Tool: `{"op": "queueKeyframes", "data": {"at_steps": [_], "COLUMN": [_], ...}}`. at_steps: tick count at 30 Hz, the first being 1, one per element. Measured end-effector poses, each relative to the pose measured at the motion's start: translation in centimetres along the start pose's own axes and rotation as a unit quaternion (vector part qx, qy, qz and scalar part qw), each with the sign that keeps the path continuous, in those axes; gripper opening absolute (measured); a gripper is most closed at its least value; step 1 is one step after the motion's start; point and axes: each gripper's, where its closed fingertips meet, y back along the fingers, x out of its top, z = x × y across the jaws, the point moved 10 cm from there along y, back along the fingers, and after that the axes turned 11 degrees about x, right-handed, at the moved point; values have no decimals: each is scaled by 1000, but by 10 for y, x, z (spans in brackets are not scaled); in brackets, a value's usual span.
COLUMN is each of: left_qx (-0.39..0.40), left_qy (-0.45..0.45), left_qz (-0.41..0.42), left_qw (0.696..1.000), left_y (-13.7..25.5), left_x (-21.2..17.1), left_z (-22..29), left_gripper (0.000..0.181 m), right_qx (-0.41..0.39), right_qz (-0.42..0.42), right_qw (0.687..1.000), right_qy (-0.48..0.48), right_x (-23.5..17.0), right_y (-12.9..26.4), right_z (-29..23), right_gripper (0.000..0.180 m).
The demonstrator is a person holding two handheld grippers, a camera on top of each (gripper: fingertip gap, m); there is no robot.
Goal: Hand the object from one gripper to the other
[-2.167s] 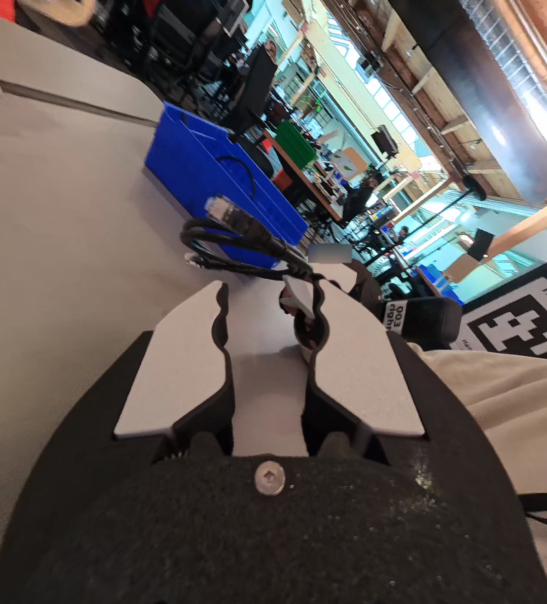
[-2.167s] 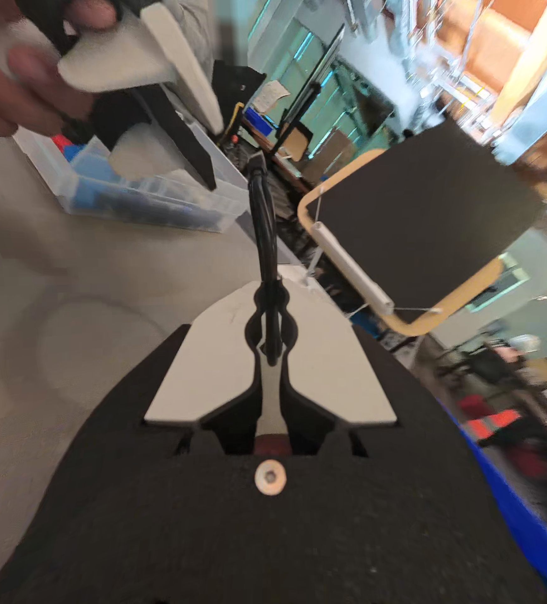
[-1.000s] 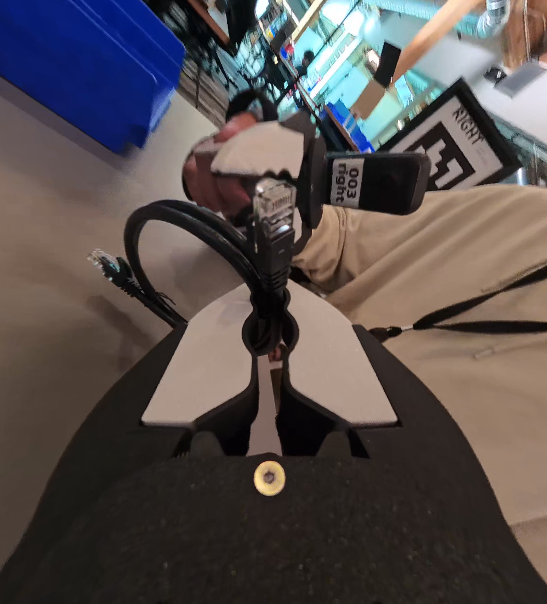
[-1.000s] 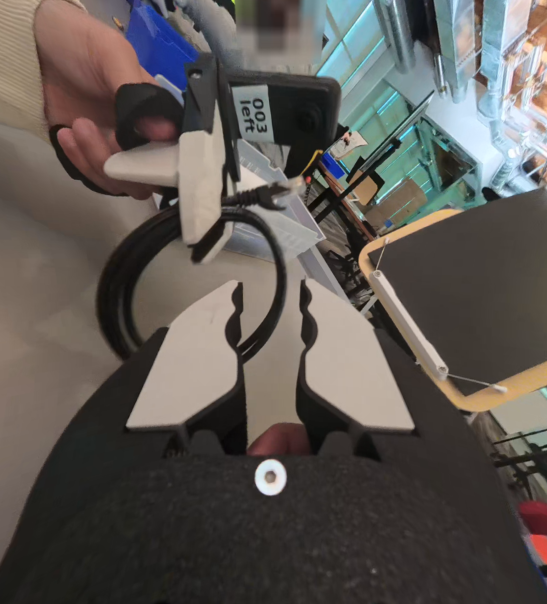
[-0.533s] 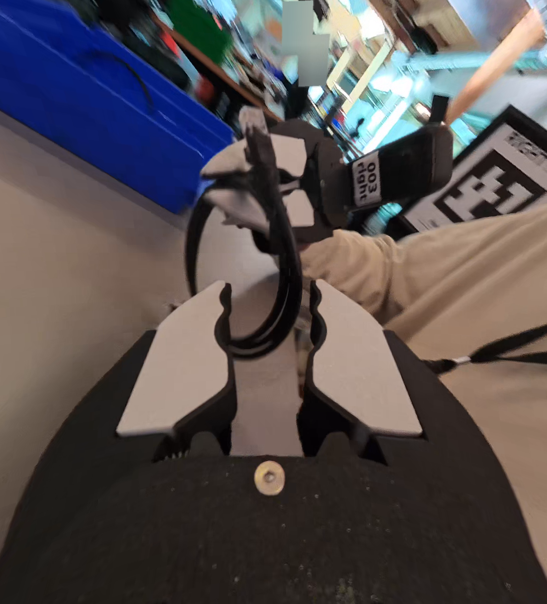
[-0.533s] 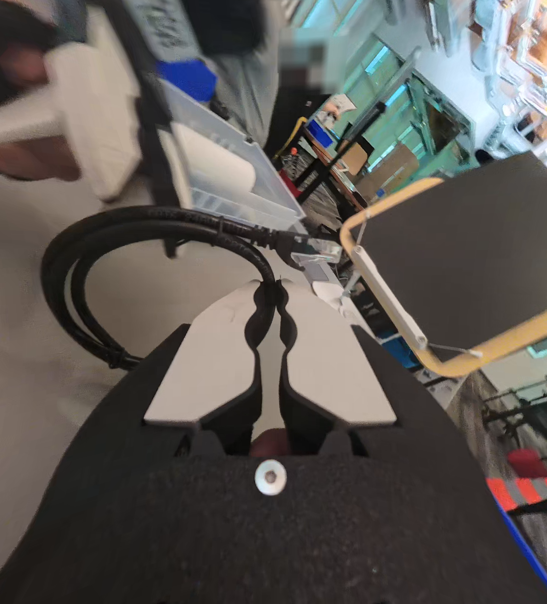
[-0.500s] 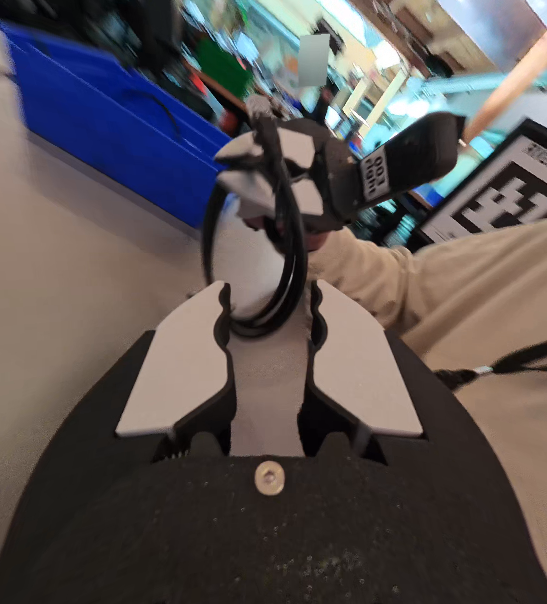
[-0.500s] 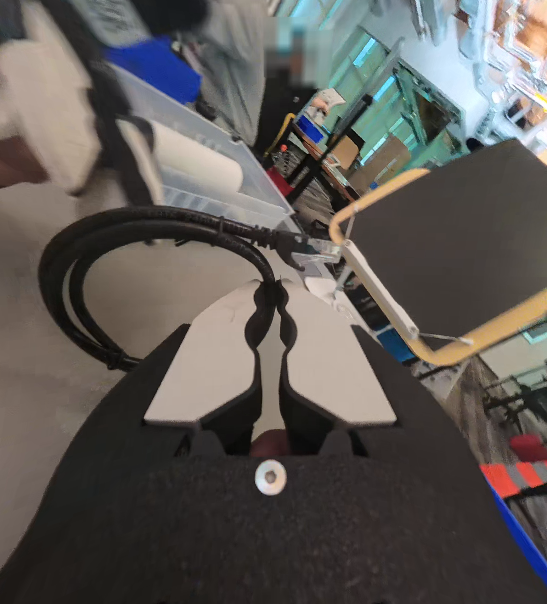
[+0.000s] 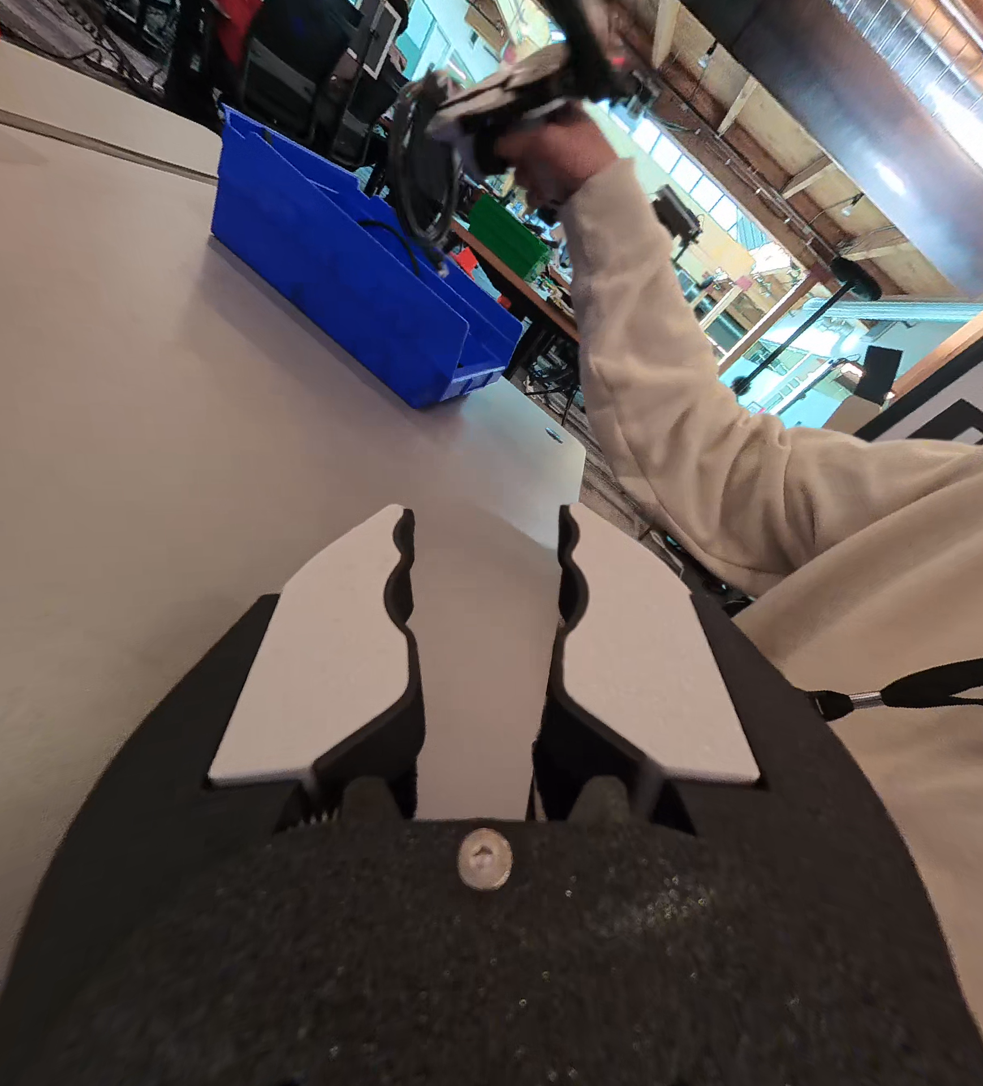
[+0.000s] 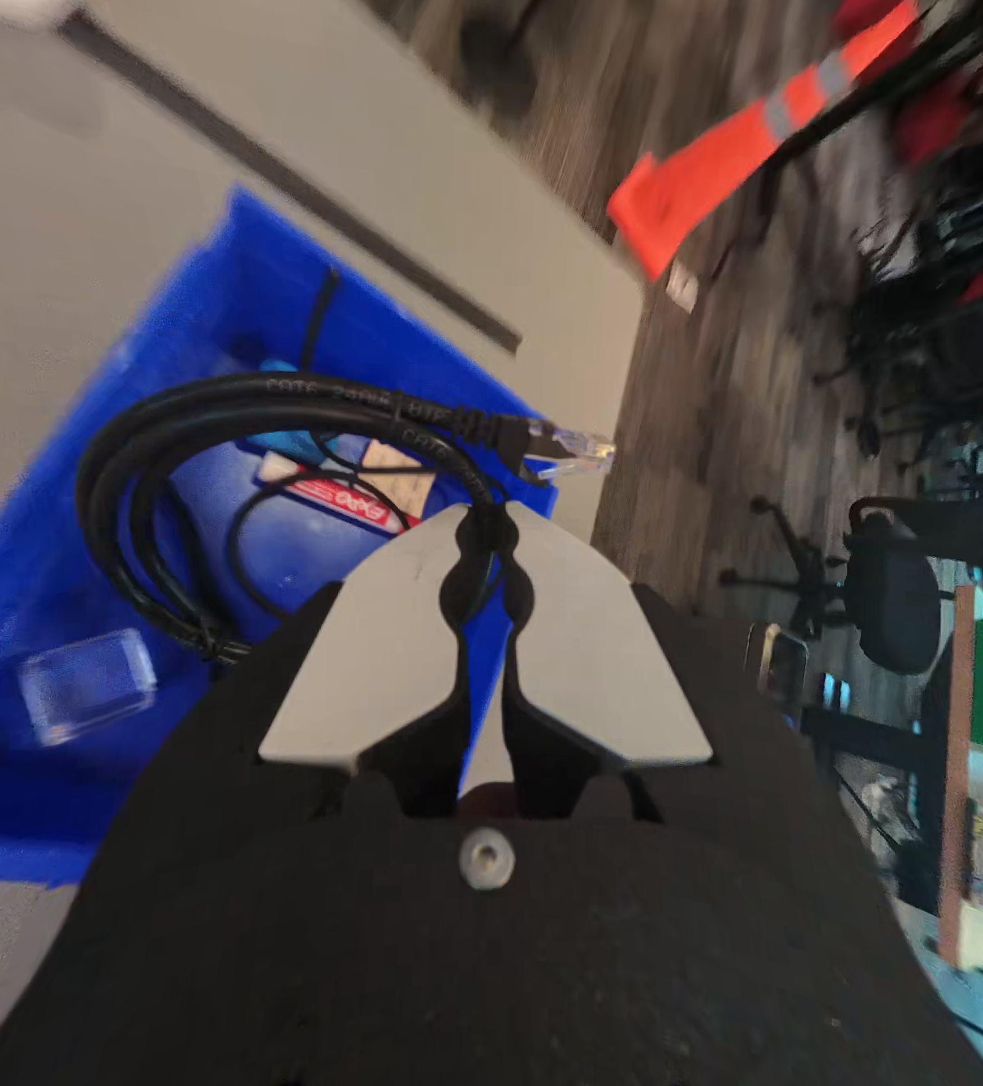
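Note:
My right gripper (image 10: 486, 512) is shut on a coiled black network cable (image 10: 195, 423) with a clear plug (image 10: 574, 453), and holds it above an open blue bin (image 10: 25, 587). In the left wrist view the right gripper (image 9: 465, 109) shows far off, raised over the blue bin (image 9: 348, 282), with the cable coil (image 9: 421, 188) hanging from it. My left gripper (image 9: 482, 523) is open and empty, low over the grey table (image 9: 95, 382), well away from the bin.
The bin holds a thin black wire (image 10: 277, 505), a red and white packet (image 10: 348, 496) and a clear plastic piece (image 10: 86, 684). The table edge (image 9: 565, 499) lies just past the bin. A cream sleeve (image 9: 683, 423) crosses the right. Chairs (image 10: 889, 587) stand on the floor beyond. The grippers' ends are close to 50 centimetres from one another.
The cable passed from my left gripper to my right one. The left opened and drew back over the table. The right swung up and away with the cable, over the blue bin.

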Motion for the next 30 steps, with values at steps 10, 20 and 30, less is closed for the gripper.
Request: {"op": "queueKeyframes", "data": {"at_steps": [10, 20, 30], "left_qx": [12, 66, 193], "left_qy": [-29, -72, -195], "left_qz": [-28, -43, -62], "left_qw": [999, 994, 960], "left_y": [-5, -3, -16], "left_x": [-3, -5, -12], "left_z": [3, 2, 9], "left_gripper": [44, 44, 51], "right_qx": [41, 24, 179], "right_qz": [-220, -183, 267], "right_qw": [972, 982, 946], "right_qy": [69, 38, -47], "right_x": [-21, -43, -64], "right_y": [-153, -159, 41], "right_z": [2, -8, -141], "right_gripper": [7, 31, 38]}}
